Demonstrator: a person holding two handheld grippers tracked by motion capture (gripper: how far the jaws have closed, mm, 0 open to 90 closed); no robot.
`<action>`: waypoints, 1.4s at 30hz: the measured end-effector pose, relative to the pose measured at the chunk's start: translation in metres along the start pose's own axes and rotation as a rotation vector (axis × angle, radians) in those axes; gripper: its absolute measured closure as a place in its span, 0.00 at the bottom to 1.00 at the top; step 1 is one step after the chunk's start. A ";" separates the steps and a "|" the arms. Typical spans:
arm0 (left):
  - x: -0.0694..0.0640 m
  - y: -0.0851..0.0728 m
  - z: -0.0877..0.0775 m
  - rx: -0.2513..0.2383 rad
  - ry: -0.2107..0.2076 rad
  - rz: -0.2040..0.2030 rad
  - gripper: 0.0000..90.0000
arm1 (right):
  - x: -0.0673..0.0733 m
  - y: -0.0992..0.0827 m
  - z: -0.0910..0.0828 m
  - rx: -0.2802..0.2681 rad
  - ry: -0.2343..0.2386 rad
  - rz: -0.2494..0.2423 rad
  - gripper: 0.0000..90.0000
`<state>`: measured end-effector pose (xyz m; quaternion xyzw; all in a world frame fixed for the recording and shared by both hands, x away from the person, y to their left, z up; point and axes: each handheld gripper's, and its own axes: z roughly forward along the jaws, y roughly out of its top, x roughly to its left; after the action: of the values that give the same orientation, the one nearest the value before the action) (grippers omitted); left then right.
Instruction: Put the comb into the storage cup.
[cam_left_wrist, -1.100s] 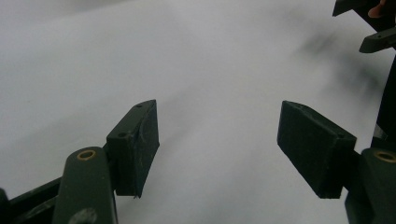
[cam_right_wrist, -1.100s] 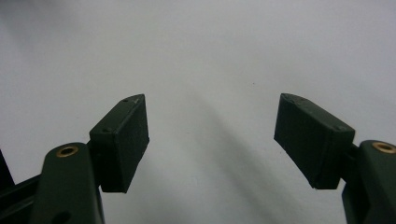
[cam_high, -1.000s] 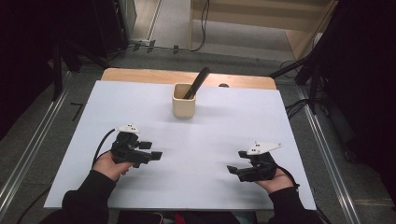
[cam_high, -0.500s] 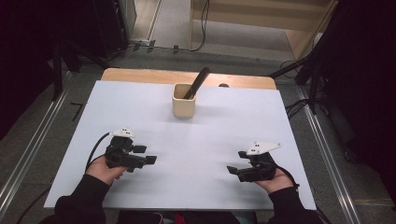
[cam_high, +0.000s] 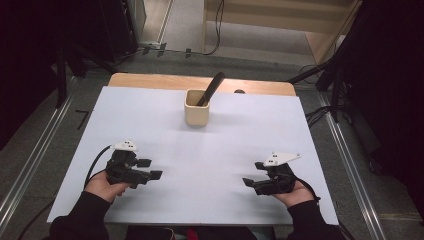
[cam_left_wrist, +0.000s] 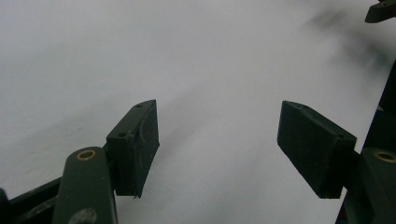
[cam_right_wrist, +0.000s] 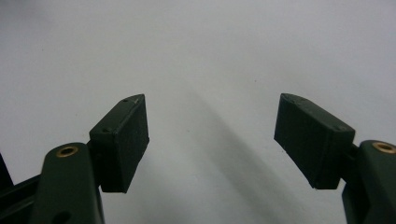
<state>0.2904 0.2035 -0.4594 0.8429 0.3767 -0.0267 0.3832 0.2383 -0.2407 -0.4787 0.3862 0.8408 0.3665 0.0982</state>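
The left gripper (cam_high: 149, 169) is hovering low over the white sheet (cam_high: 165, 130), its jaws standing wide apart with nothing between them; in the left gripper view (cam_left_wrist: 217, 140) bare white surface is showing through the gap. The left hand (cam_high: 105, 185) is holding it from behind, and its cable is looping off the back toward the near edge of the sheet. This gripper is sitting well short of the cup (cam_high: 196, 107), nearer the person and off to the cup's left, its jaws pointing inward across the sheet.

The right gripper (cam_high: 252, 181) is mirroring it, nearer the person than the cup and off to the cup's right, jaws pointing inward toward the other gripper. Its jaws are also spread wide and gripping nothing, with plain white sheet lying between them in the right gripper view (cam_right_wrist: 212, 135). The right hand (cam_high: 292, 189) is cradling it from below, a grey plate riding on top.

The cup, a cream square one, is standing upright near the far edge of the sheet, about midway across it and well apart from both grippers. A dark spoon (cam_high: 211, 88) is leaning in the cup, its handle tilting up and away to the right. Beyond the cup, a strip of wooden table (cam_high: 150, 81) is showing past the sheet.
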 end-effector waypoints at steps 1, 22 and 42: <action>0.000 0.000 0.000 0.000 0.002 0.002 0.33 | 0.000 0.000 0.000 0.000 0.000 -0.001 0.27; -0.001 -0.005 -0.002 0.013 0.011 0.008 0.33 | 0.001 0.000 0.001 0.006 0.005 -0.001 0.27; 0.000 -0.005 0.000 0.035 0.022 0.011 0.33 | 0.001 0.000 0.002 0.016 0.006 -0.014 0.27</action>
<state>0.2866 0.2057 -0.4624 0.8517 0.3758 -0.0219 0.3646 0.2383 -0.2389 -0.4800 0.3801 0.8466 0.3602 0.0950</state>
